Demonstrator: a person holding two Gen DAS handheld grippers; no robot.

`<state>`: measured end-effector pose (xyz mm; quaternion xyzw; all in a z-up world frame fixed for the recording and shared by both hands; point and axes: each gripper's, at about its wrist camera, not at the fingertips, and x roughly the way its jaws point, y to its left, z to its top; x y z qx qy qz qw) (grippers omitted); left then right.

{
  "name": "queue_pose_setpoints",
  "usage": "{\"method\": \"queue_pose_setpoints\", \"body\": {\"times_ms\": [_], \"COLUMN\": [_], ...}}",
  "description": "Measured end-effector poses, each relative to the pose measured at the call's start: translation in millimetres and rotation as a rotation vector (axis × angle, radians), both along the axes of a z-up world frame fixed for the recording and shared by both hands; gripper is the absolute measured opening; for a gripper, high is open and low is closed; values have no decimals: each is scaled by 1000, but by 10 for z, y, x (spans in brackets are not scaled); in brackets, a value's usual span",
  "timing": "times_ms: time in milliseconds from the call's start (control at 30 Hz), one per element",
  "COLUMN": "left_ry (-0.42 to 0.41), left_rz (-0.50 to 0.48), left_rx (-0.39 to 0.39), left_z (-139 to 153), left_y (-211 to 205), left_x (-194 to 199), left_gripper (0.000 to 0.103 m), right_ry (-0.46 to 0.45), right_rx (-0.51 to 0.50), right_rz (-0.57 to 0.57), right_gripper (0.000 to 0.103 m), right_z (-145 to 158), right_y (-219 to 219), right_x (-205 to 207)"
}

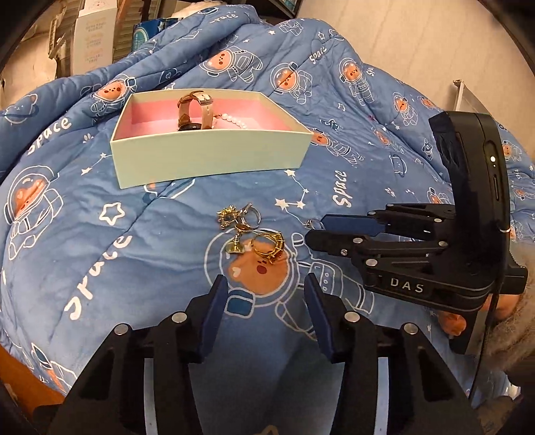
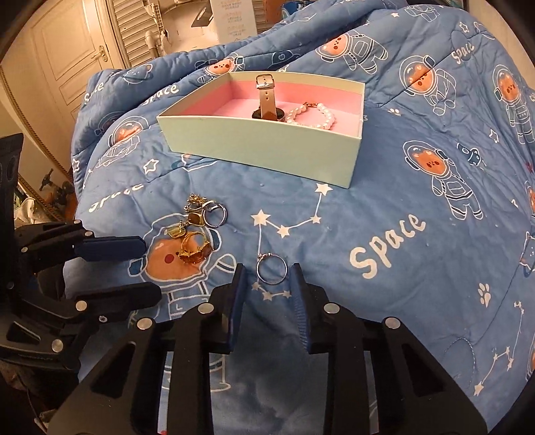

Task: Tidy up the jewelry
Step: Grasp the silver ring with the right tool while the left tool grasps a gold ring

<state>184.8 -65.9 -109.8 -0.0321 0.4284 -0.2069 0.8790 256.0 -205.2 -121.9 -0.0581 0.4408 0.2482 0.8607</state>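
Observation:
A pale green box (image 1: 207,157) with pink lining sits on the blue quilt; it also shows in the right wrist view (image 2: 260,147). Inside are a watch (image 1: 195,110) (image 2: 267,100) and a pearl bracelet (image 1: 234,121) (image 2: 312,115). A pile of gold and silver rings and earrings (image 1: 252,234) (image 2: 197,231) lies in front of the box. My left gripper (image 1: 265,294) is open just short of the pile. A single silver ring (image 2: 271,268) lies flat on the quilt, and my right gripper (image 2: 267,279) is open around its near side. The right gripper also shows from the left wrist (image 1: 314,231).
The quilt (image 1: 100,207) with space bears covers the whole bed. Boxes (image 1: 90,40) and a louvred door (image 2: 133,30) stand behind it. A white door (image 2: 67,50) is at the far left in the right wrist view.

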Motion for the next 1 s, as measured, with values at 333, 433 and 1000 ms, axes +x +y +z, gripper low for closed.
{"method": "queue_pose_setpoints", "body": {"times_ms": [333,433,1000], "left_ry": [24,22,10], "left_rz": [17,20,11], "left_rx": [-5,5,20], "left_z": [-72,-74,-55], "left_y": [-95,-130,-229], "left_x": [157,209,304], "left_gripper": [39,38,24], "right_ry": [5,5,26], "right_rx": [29,35,44], "right_rz": [-17,-26,-67], "right_gripper": [19,19,19], "right_z": [-22,-9,7], "right_y": [-50,-78,-196], "right_x": [35,20,-33]}}
